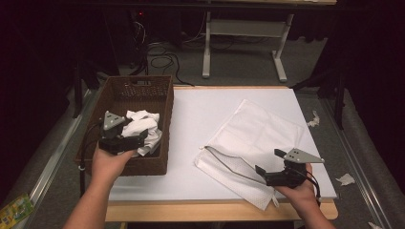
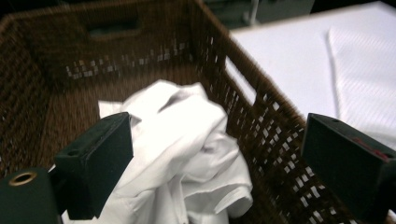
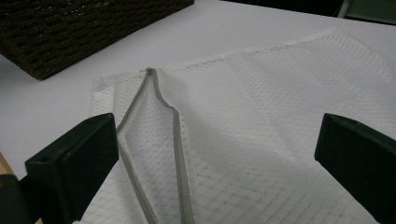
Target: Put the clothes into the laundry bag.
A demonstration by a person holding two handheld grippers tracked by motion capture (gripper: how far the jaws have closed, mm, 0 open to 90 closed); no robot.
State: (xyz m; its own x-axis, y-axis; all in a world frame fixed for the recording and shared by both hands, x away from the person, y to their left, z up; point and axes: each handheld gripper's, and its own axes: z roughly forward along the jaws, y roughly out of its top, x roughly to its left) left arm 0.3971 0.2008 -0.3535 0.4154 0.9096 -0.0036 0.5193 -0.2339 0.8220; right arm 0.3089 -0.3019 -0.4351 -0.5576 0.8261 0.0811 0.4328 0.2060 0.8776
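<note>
Left tool (image 1: 135, 141): jaws wide apart, gripping nothing, poised over the white cloth (image 2: 187, 154) in the wicker basket (image 1: 165, 107).
Right tool (image 1: 267, 166): jaws spread, empty, just above the mesh bag's (image 1: 255, 138) unzipped edge.
Mesh bag: flat on the tabletop (image 1: 200, 107), right of the basket.

My left gripper (image 2: 212, 168) is held with its two black jaws spread wide apart, gripping nothing. Between them lies a crumpled white cloth (image 2: 187, 149) on the floor of a dark brown woven basket (image 2: 60, 70). The left jaw sits against the cloth's edge; the right jaw stands over the basket's near wall. A handle slot is cut in the basket's far wall. Beyond the basket, the white tabletop (image 2: 285, 60) carries a white mesh bag (image 2: 364, 79), lying flat
</note>
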